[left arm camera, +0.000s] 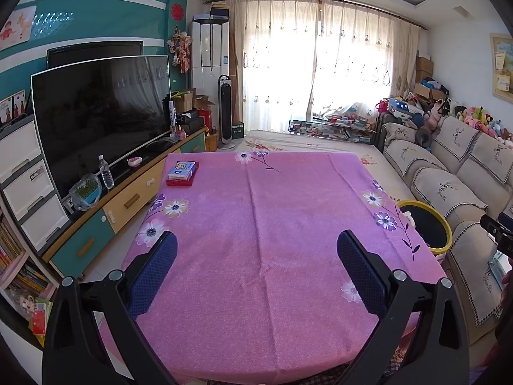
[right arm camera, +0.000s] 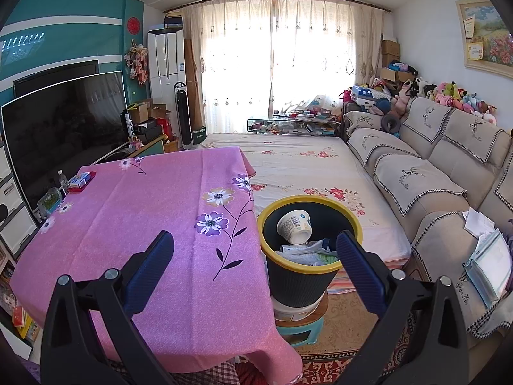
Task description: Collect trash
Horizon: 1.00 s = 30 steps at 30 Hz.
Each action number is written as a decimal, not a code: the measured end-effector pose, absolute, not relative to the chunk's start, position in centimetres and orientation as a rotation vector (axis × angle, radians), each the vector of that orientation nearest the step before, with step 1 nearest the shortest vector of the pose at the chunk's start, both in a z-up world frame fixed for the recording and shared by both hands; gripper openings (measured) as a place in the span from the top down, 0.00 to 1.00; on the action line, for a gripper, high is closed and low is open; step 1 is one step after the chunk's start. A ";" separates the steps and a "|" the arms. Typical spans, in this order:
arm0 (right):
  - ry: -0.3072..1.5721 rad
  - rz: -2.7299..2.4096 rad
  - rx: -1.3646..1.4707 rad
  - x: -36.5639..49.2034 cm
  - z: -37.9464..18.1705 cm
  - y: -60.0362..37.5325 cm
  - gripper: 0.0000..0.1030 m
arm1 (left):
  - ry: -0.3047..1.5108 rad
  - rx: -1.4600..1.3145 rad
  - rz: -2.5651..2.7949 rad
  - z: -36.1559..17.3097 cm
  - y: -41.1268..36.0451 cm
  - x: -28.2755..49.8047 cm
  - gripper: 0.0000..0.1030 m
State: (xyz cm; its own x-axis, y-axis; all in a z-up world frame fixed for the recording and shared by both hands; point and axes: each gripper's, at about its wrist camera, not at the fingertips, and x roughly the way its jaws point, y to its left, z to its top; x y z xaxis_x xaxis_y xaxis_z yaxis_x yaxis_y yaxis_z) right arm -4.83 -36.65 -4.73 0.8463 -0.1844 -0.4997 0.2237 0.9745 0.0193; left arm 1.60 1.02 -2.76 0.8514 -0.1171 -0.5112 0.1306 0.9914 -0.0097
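Bin (right arm camera: 309, 269): yellow-rimmed, cup (right arm camera: 295, 226) atop probably wrappers | left claw (left arm camera: 256, 268), right claw (right arm camera: 255, 261): wide, empty

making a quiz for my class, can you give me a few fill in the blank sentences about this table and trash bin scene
1. The table is covered by a cloth whose main colour is ____.
2. The black trash bin has a rim coloured ____.
3. Inside the bin, a white ____ lies tilted on top of crumpled wrappers.
4. The left gripper and the right gripper both have their fingers ____, holding nothing.

Missing words: pink; yellow; cup; open
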 end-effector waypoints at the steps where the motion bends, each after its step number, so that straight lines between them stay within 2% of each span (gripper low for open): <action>1: 0.519 -0.215 0.078 -4.8 -4.7 -36.6 0.06 | 0.537 0.025 -0.130 -2.8 1.0 1.6 0.05; 30: 0.519 -0.213 0.080 -4.8 -4.7 -36.7 0.06 | 0.546 0.028 -0.127 -3.5 1.1 1.8 0.05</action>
